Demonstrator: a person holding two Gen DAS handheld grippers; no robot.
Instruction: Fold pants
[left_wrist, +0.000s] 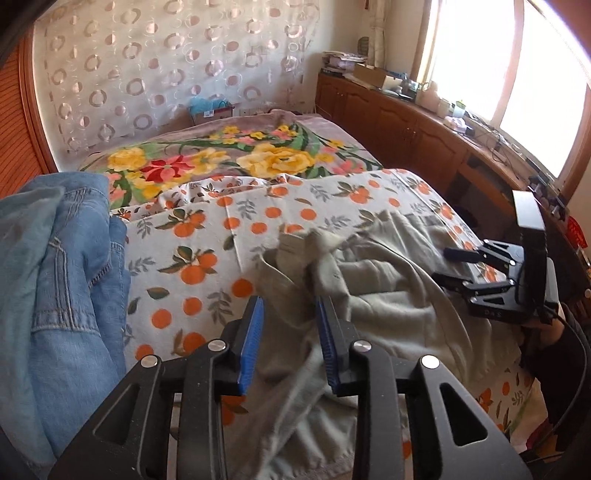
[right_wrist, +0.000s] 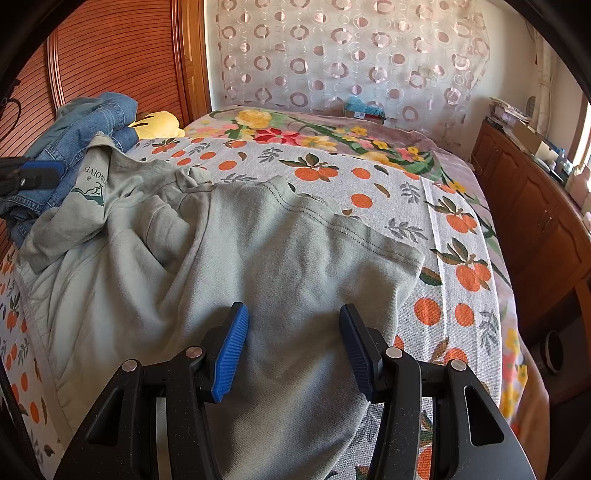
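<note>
Left wrist view: the left tool (left_wrist: 290, 325) stands released, its blue pads apart, with rumpled cloth of the grey-green pants (left_wrist: 388, 295) blurred just past its tips. Whether any cloth touches the pads I cannot tell. The pants lie on the bed (left_wrist: 207, 258), their long axis running sideways from this tool toward the right tool (right_wrist: 293, 347), which is released above a flat leg end. A denim pile (left_wrist: 55, 277) sits to the left.
</note>
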